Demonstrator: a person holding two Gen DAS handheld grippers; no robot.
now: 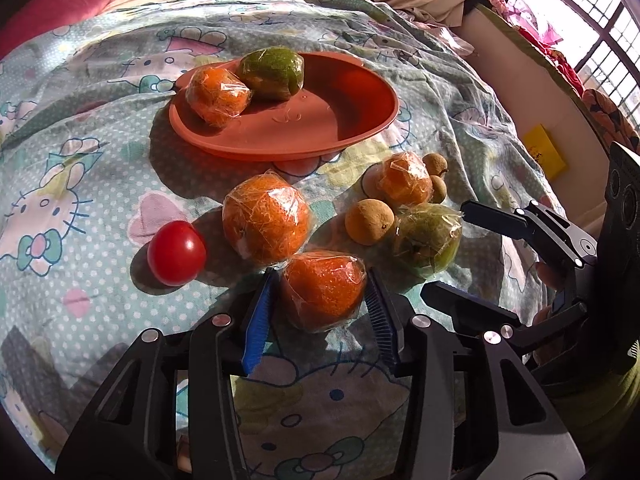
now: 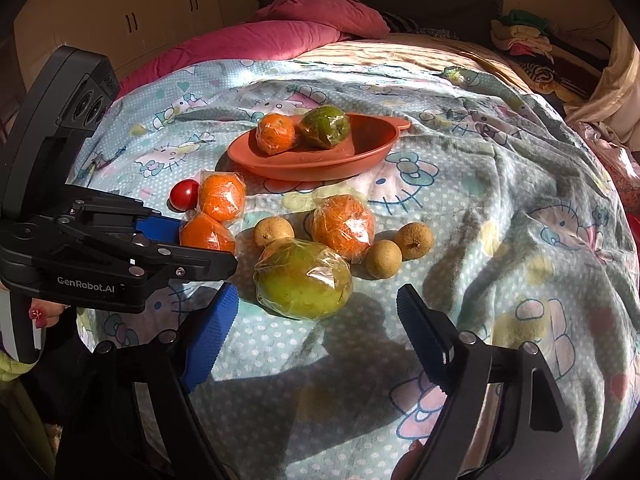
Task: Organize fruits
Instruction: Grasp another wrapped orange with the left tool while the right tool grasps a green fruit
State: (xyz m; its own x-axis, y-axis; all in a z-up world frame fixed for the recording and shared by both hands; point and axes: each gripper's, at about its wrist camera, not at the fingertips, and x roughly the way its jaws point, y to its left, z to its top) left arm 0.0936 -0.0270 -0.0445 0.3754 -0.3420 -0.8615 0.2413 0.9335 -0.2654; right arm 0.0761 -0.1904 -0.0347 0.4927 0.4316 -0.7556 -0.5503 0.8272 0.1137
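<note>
On the cartoon-print bedsheet my left gripper [image 1: 322,274] is shut on a plastic-wrapped orange [image 1: 322,292], with a pad against each side. The same grip shows in the right wrist view, left gripper [image 2: 206,242] on the orange [image 2: 206,236]. My right gripper [image 2: 316,300] is open, its fingers apart on either side of a wrapped green fruit [image 2: 304,280] without touching it. An orange-red oval dish [image 1: 340,120] holds a wrapped orange [image 1: 218,96] and a wrapped green fruit [image 1: 272,74]. Loose nearby are a tomato [image 1: 176,252], two more wrapped oranges [image 1: 266,220] and several small brown fruits [image 2: 383,264].
The bed's right edge drops to the floor, where a yellow object [image 1: 546,152] lies under a barred window. A pink blanket [image 2: 280,28] is bunched at the far end, and clothes [image 2: 520,36] are piled at the far right. A hand [image 2: 44,316] holds the left gripper.
</note>
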